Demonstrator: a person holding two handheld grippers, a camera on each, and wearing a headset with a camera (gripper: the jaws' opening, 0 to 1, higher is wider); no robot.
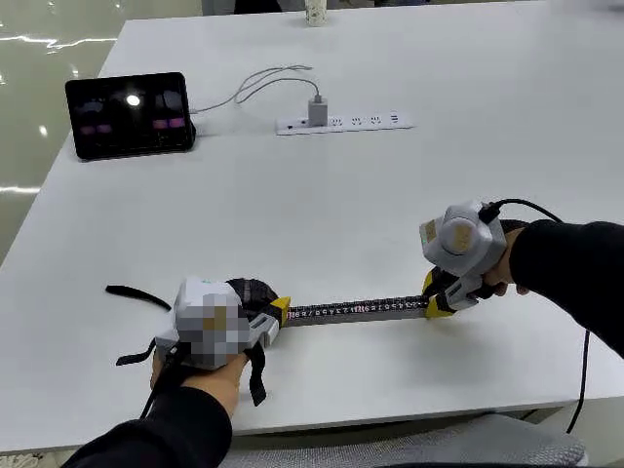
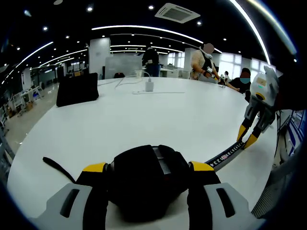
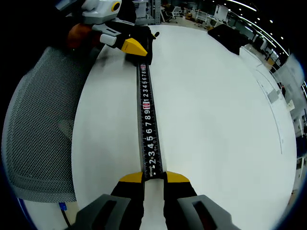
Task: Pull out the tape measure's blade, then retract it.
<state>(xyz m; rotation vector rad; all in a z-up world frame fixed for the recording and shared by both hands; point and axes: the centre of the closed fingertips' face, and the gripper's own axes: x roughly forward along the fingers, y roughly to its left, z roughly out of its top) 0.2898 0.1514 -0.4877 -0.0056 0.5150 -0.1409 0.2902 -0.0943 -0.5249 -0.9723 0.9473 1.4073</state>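
A black tape measure case (image 2: 146,175) sits on the white table, and my left gripper (image 2: 147,167) is shut on it; in the head view the case (image 1: 255,292) lies at the front left with the left gripper (image 1: 275,314) around it. The dark blade (image 1: 356,310) with white numerals runs out flat along the table to the right. My right gripper (image 1: 435,304) is shut on the blade's end. In the right gripper view the blade (image 3: 146,115) stretches from the right gripper (image 3: 153,177) to the case (image 3: 140,40). A black strap (image 1: 136,295) trails left of the case.
A dark tablet (image 1: 129,113) stands at the back left. A white power strip (image 1: 343,123) with a plugged charger (image 1: 318,110) and white cable lies at the back centre. A cup (image 1: 315,12) stands at the far edge. A grey mesh chair back (image 3: 41,124) sits by the table's near edge. People stand beyond the table (image 2: 206,60).
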